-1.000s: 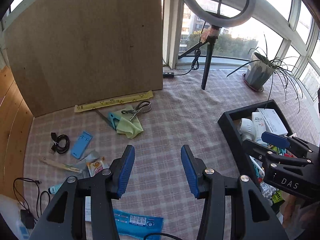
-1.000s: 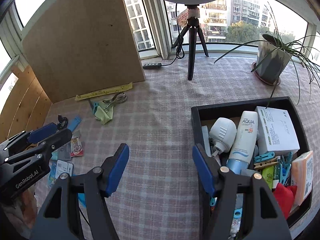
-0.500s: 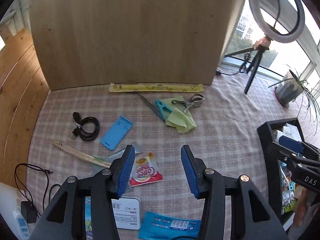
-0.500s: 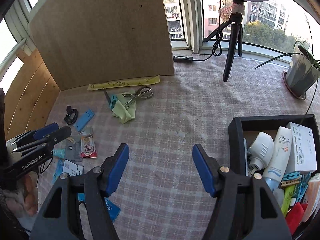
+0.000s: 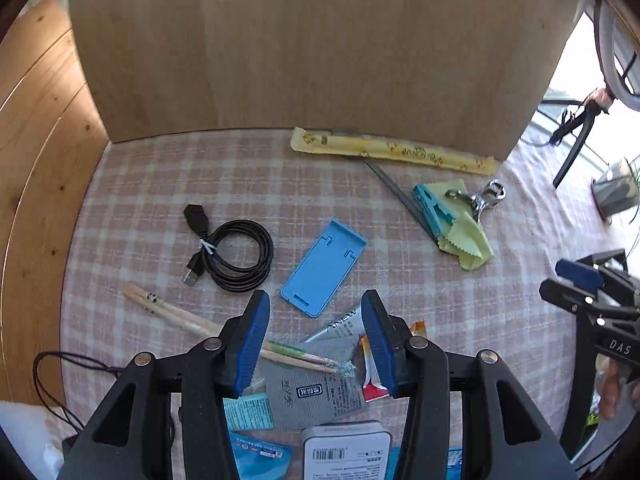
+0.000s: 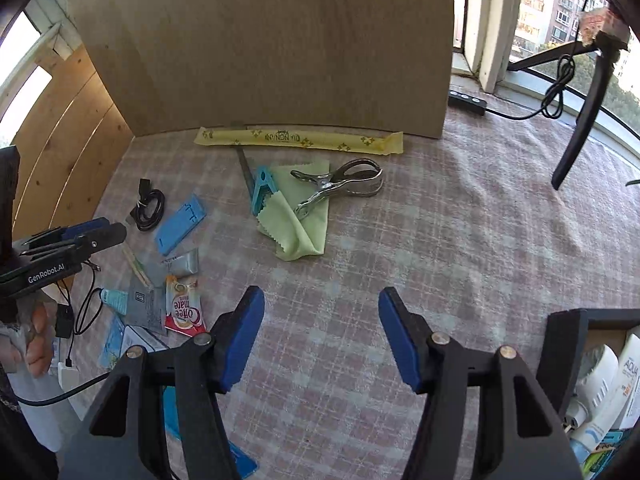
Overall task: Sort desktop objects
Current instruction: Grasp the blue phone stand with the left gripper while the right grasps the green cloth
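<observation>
Left gripper (image 5: 316,336) gapes over the grey sachet (image 5: 316,392) (nothing gripped); right gripper (image 6: 322,336), jaws just narrowing, hangs empty above the checked cloth (image 6: 440,240).

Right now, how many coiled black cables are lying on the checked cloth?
1 tied coil, the black USB cable, sits left of the blue phone stand. A loose black wire trails at the cloth's left edge, uncoiled. Others may hide below the frame.

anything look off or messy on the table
Mostly loose clutter awaiting sorting. The oddest spot: the metal clamp and teal clothespin lie on top of the rumpled, folded-over green cloth, with a thin grey strip poking from under the yellow wrapper. No spills or damage show.
</observation>
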The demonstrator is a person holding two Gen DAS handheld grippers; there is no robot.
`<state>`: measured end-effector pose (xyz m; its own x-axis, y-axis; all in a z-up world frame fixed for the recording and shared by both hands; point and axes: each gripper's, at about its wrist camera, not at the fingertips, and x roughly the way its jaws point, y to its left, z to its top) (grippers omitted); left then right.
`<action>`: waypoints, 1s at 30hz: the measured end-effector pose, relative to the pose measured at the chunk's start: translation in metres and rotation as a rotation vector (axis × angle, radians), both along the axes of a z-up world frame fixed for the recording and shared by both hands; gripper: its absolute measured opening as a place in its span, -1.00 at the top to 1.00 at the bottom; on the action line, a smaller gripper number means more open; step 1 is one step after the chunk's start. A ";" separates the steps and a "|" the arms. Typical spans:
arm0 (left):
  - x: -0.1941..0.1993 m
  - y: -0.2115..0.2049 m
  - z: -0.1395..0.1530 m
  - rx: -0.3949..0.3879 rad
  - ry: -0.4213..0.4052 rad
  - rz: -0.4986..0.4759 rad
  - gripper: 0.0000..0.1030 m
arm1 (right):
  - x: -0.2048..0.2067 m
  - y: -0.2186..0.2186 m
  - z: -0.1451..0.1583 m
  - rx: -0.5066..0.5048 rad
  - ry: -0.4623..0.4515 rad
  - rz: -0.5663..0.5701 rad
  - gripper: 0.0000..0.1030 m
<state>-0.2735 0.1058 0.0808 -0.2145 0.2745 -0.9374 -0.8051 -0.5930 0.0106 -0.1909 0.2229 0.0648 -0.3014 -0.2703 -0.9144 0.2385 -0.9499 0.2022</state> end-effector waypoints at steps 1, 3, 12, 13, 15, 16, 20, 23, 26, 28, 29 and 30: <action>-0.001 0.006 -0.008 -0.029 0.004 -0.012 0.11 | -0.005 -0.005 -0.003 0.003 -0.006 0.020 -0.08; -0.003 0.019 -0.021 -0.080 0.018 -0.063 0.11 | -0.015 -0.014 -0.009 0.026 -0.017 0.045 -0.08; -0.012 0.050 -0.056 -0.191 0.019 -0.181 0.07 | -0.050 -0.048 -0.032 0.098 -0.034 0.145 -0.08; -0.012 0.051 -0.059 -0.196 0.010 -0.189 0.04 | -0.052 -0.051 -0.035 0.108 -0.037 0.149 -0.08; -0.013 0.053 -0.060 -0.189 0.024 -0.196 -0.07 | -0.057 -0.057 -0.042 0.122 -0.043 0.159 -0.08; -0.014 0.054 -0.061 -0.188 0.024 -0.199 -0.12 | -0.059 -0.059 -0.046 0.129 -0.049 0.162 -0.08; -0.017 0.053 -0.065 -0.160 -0.013 -0.202 -0.09 | -0.058 -0.064 -0.055 0.164 -0.032 0.173 0.10; -0.011 0.048 -0.065 -0.138 -0.006 -0.214 0.06 | -0.055 -0.059 -0.055 0.178 -0.024 0.163 0.48; -0.001 0.045 -0.066 -0.139 0.010 -0.230 0.30 | -0.054 -0.048 -0.055 0.135 -0.050 0.132 0.79; 0.002 0.042 -0.067 -0.138 0.013 -0.226 0.32 | -0.051 -0.041 -0.055 0.113 -0.066 0.109 0.84; 0.002 0.040 -0.068 -0.133 0.004 -0.217 0.32 | -0.049 -0.037 -0.055 0.106 -0.073 0.101 0.86; 0.003 0.038 -0.068 -0.129 -0.003 -0.213 0.33 | -0.047 -0.035 -0.055 0.101 -0.078 0.094 0.88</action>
<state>-0.2710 0.1442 0.0128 -0.1620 0.1916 -0.9680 -0.9119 -0.4040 0.0727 -0.2376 0.1880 0.0095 -0.2063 -0.1992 -0.9580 0.3143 -0.9407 0.1279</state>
